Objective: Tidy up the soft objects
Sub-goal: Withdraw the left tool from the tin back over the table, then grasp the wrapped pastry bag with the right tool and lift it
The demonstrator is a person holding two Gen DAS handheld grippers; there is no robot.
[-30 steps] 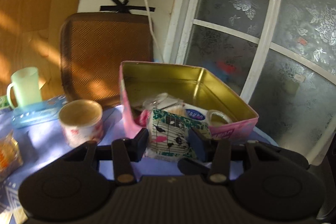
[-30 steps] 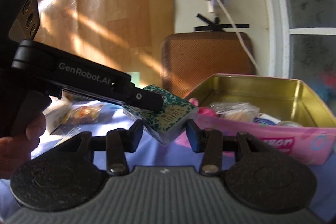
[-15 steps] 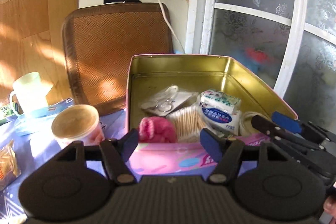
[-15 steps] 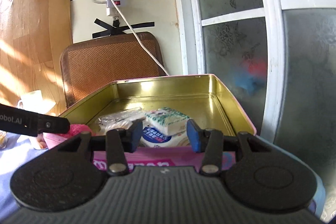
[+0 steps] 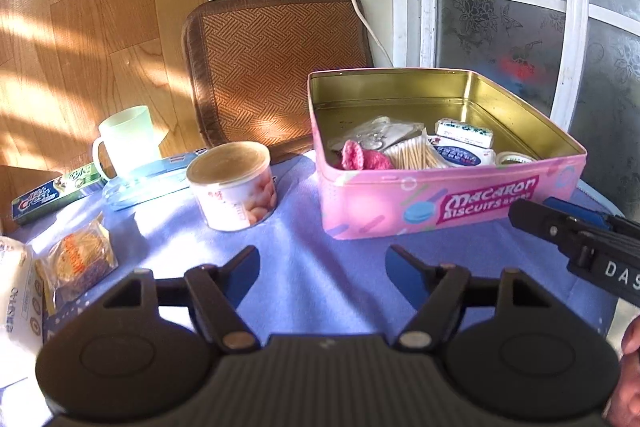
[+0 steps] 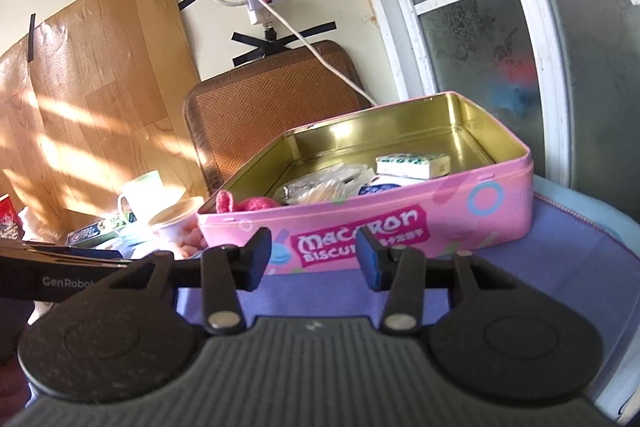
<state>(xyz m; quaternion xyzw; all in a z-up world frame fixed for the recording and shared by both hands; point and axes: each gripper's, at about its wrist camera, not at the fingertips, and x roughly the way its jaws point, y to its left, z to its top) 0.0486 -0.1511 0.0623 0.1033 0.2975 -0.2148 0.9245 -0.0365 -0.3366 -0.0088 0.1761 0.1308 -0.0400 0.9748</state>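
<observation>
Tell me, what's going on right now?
Left tool opening, empty; right tool open, empty. Tissue pack lies in pink tin. Nothing in the way.

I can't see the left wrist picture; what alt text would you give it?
An open pink biscuit tin on a blue cloth holds a pink knitted item, cotton swabs and small packets. In front, the left claw is opening with nothing between its fingers. A snack tub stands left of the tin.

Cup [image 5: 234,185] left of tin [image 5: 448,195] (apart)
</observation>
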